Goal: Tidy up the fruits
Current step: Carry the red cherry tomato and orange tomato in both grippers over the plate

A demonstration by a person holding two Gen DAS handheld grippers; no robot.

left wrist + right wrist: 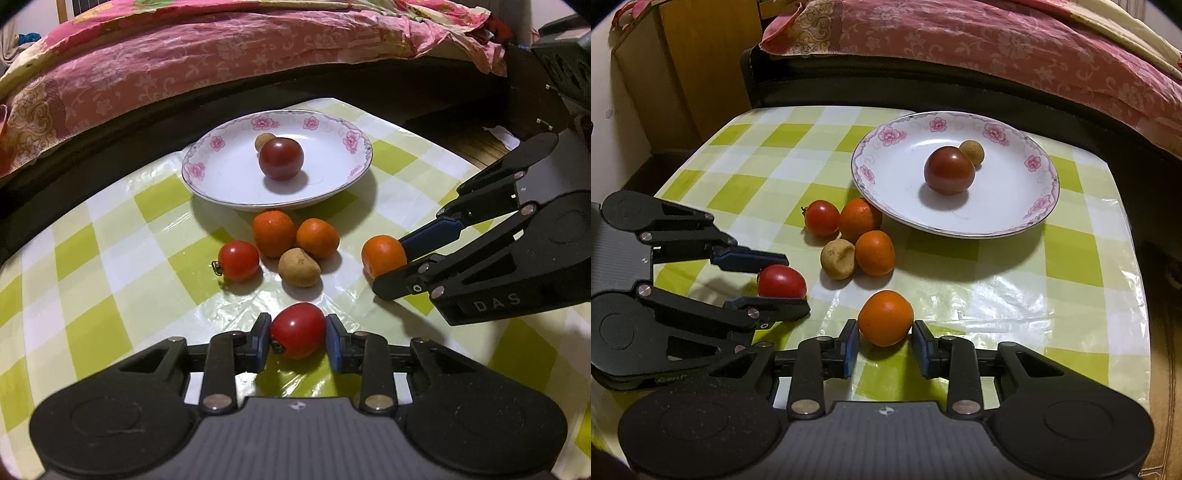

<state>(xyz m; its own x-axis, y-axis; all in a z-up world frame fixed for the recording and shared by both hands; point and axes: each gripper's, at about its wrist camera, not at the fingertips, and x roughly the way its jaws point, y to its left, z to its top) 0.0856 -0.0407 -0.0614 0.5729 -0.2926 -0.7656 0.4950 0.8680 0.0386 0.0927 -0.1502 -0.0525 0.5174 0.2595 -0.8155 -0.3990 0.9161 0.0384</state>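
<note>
Checked green tablecloth (110, 221); pink bedspread (184, 59) behind; plate (221, 184).

- Tablecloth (110, 236): glossy, wrinkled plastic film.
- Plate (1015, 218): smooth, glazed ceramic.
- Tomatoes (297, 330): shiny, smooth skin.
- Oranges (885, 317): matt, pitted peel.
- Bedspread (184, 62): soft, crumpled cloth.
</note>
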